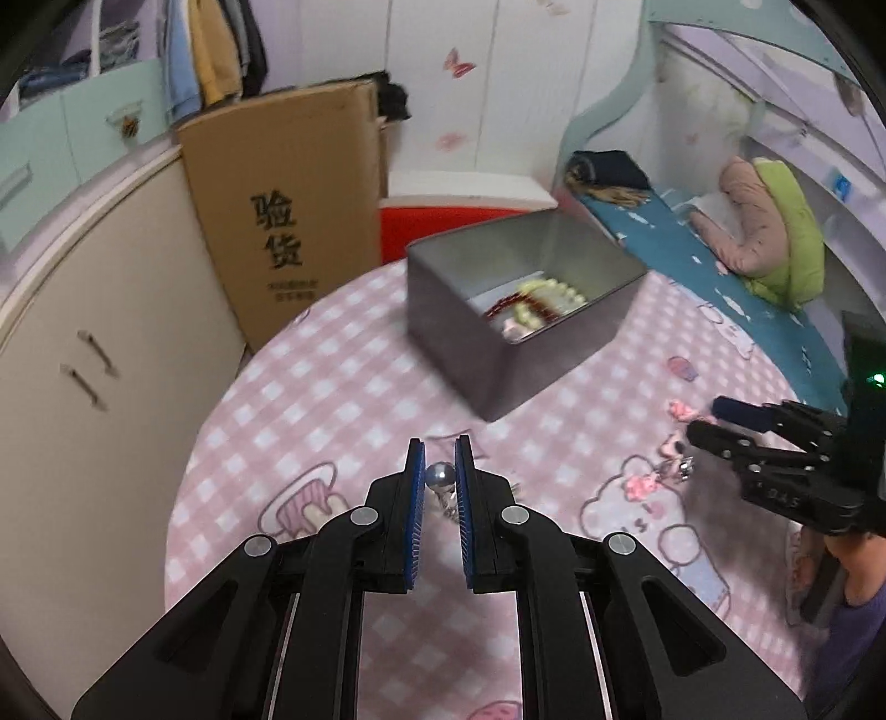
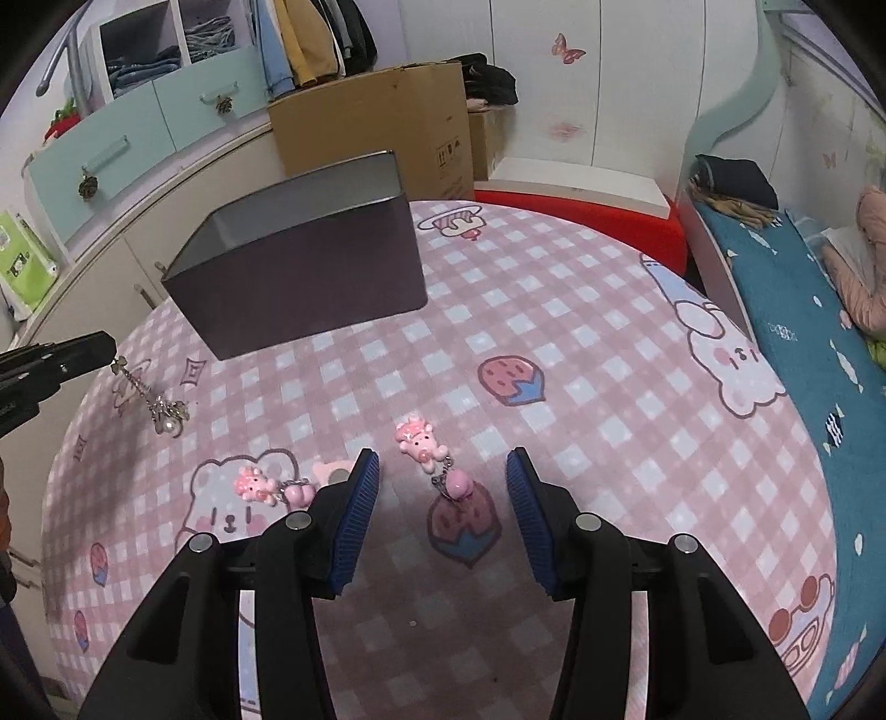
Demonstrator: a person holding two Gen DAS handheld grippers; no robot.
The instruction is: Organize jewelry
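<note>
Across the middle of both views I see a pink checked tablecloth [image 2: 554, 343] printed with cartoon bears and strawberries. Behind it, upper left in my left wrist view, a tall cardboard box [image 1: 288, 205] with black Chinese characters leans against a cream cabinet [image 1: 83, 354] with two metal handles. In the right wrist view, mint drawers [image 2: 138, 138] sit at upper left, with hanging clothes [image 2: 310, 44] above the box. A red cushion [image 2: 598, 221] lies beyond the cloth's far edge. At right, a bed with a teal sheet [image 2: 803, 343] carries a folded dark garment [image 2: 731, 177]. Butterfly stickers [image 2: 567, 51] dot the white wall.
</note>
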